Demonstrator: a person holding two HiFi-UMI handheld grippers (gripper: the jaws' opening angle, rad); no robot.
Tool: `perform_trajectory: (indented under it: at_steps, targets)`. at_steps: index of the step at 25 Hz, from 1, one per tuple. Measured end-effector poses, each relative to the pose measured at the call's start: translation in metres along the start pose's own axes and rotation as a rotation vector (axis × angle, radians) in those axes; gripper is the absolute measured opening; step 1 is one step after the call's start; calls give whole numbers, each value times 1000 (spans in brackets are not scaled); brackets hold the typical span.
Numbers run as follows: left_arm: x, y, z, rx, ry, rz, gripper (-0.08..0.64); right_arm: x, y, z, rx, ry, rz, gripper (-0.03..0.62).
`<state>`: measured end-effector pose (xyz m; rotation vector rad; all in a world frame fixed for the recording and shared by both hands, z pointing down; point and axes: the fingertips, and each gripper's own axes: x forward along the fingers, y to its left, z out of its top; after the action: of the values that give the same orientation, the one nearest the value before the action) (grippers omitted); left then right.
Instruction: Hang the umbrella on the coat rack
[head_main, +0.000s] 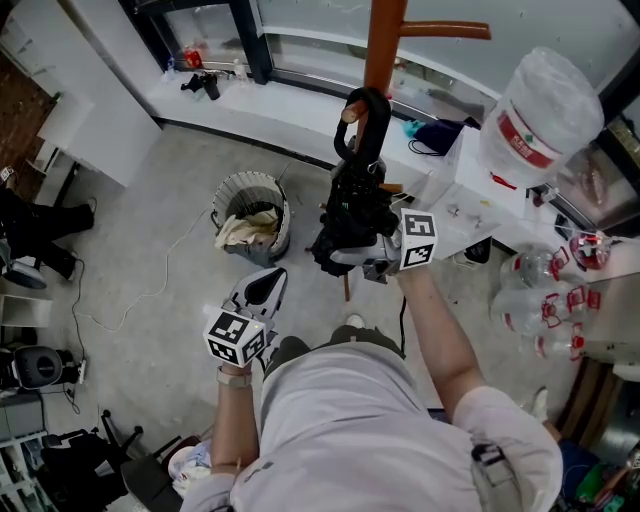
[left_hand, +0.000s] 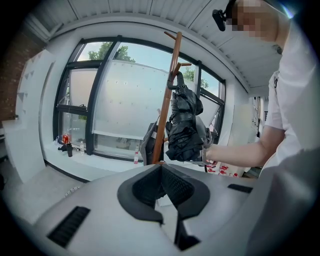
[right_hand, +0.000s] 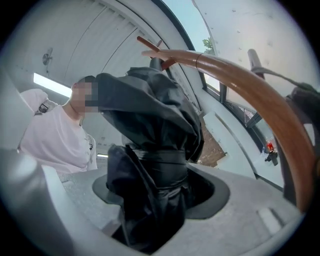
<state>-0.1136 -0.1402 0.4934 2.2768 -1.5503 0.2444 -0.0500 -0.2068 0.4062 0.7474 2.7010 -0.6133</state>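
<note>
1. The umbrella (head_main: 348, 222) is black cloth, crumpled, with a faint sheen.
2. The coat rack (head_main: 383, 45) is smooth, varnished reddish-brown wood.
3. The left claw (left_hand: 161, 167), facing the coat rack, has a matt grey plastic shell and ribbed black pads.
4. The floor (head_main: 140, 180) beneath the coat rack is matt grey concrete.

Left of coat rack (head_main: 383, 40): open floor (head_main: 140, 200); a bin (head_main: 250, 215) stands near.
Right: water jug (head_main: 537, 112) and empty bottles (head_main: 530, 300) crowd close.
Front: umbrella (head_main: 352, 215) hangs against the pole.
Behind: window ledge (head_main: 300, 88) runs across.
</note>
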Motion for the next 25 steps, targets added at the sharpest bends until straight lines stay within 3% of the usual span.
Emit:
perform_trajectory:
  at_steps: [4, 15, 25]
  targets:
    - [5, -5, -3, -7, 4, -3, 5, -9, -10, 0, -31, 2, -89, 296]
    - [14, -10, -4, -6, 8, -42, 4, -32, -26, 3, -23, -86, -224, 338]
    - [20, -14, -3, 4, 18, -106, 5, -59, -43, 5, -34, -162, -460, 391]
